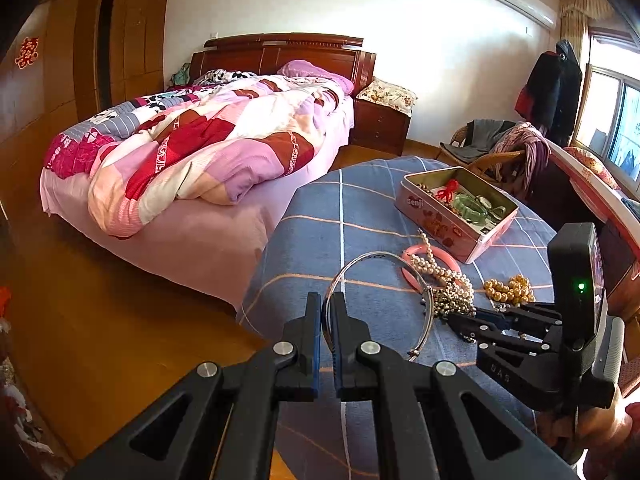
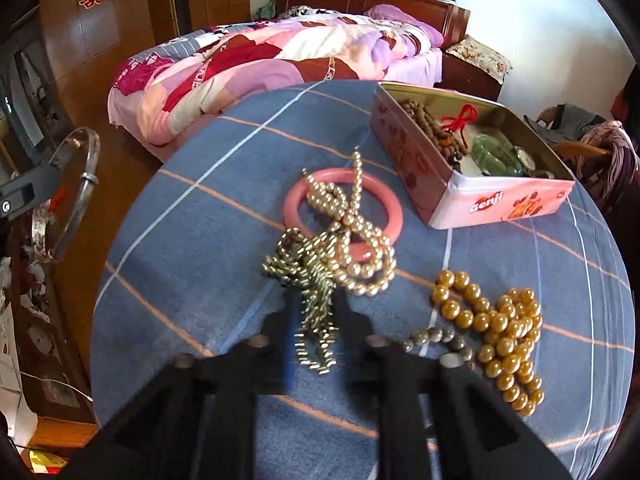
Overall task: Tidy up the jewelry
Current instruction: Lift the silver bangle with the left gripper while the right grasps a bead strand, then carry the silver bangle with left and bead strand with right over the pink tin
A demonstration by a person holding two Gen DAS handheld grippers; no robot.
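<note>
Silver wire, thin and round in section, forms the bangle [image 1: 384, 300] pinched between the nearly closed jaws of the left gripper [image 1: 329, 308]; in the right wrist view the bangle [image 2: 82, 184] hangs in the air off the left edge of the table, clear of the cloth. Blue cotton with white and orange grid lines covers the round table [image 1: 320, 216], lying smooth.

Right gripper [image 2: 316, 316]: fingers blurred, jaws parted a little, with a bundle of fine metallic bead chain [image 2: 308, 276] lying between them. Whether the fingers actually press the chain cannot be told.

Loose items on the cloth:
- Pink ring bangle [image 2: 298, 196], glossy and thick, lying flat.
- Pearl strand [image 2: 360, 240], smooth pale beads, draped across the pink ring and touching the bead chain.
- Gold bead strand [image 2: 500, 332], larger shiny spheres heaped to the right, near the table edge.
- A short run of dull grey-brown beads [image 2: 436, 338] just beside the gold ones.

Tin box [image 2: 500, 204], rectangular, pink printed sides, bare metal interior, lid off, stands at the far right of the table. It holds brown wooden beads, a red cord knot and a green bangle.

Bare cloth lies open on the left half of the table and between the pink ring and the tin.
</note>
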